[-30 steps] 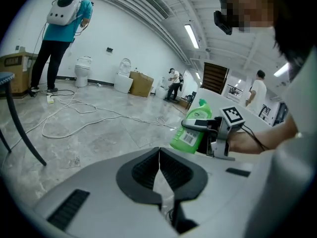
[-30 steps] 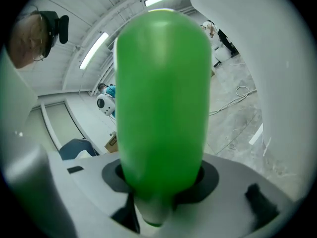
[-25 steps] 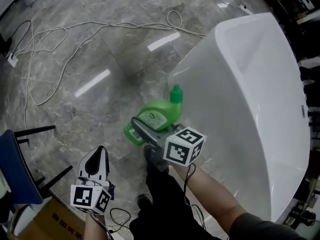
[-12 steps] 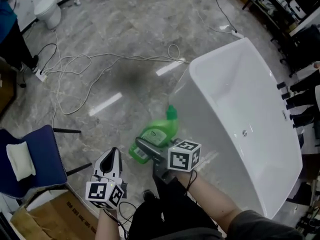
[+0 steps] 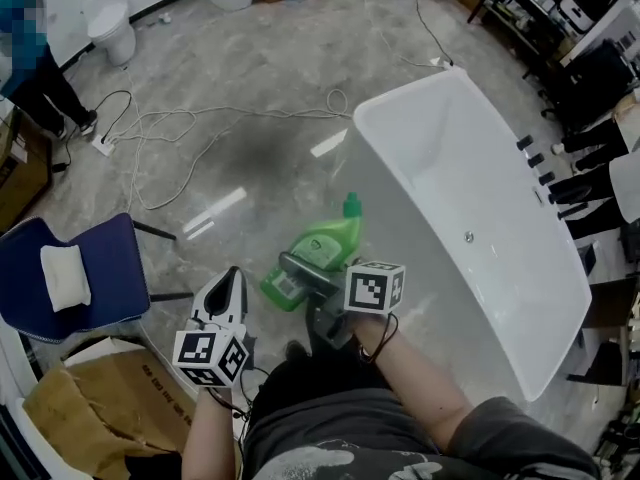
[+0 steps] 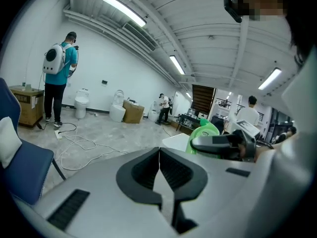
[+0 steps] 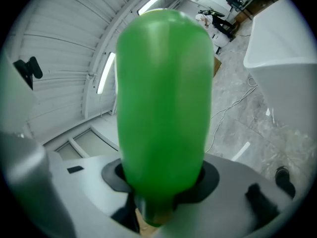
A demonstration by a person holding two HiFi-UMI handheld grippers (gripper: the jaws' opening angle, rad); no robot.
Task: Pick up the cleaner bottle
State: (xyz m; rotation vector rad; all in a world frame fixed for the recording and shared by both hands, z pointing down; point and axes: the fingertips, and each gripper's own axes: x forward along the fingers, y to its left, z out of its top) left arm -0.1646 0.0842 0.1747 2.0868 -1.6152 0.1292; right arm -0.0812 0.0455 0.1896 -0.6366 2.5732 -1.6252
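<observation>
Over on the left a blue chair (image 5: 100, 278) is standing beside a cardboard box (image 5: 90, 408), out of the way. Next along, the left gripper (image 5: 231, 277) (image 6: 159, 155) is hanging idle with its jaws pressed together on nothing, probably kept clear because one tool is enough for this job. In the middle the right gripper (image 5: 298, 271) (image 7: 161, 185) is pinching the green cleaner bottle (image 5: 325, 246) (image 7: 163, 98) low on its body. Its jaws are spread wide to take the width, so the bottle is lying roughly level in the air, cap pointing away from the person. It is hovering just beside the white bathtub (image 5: 480, 158) on the right, so the pick-up is looking done.
</observation>
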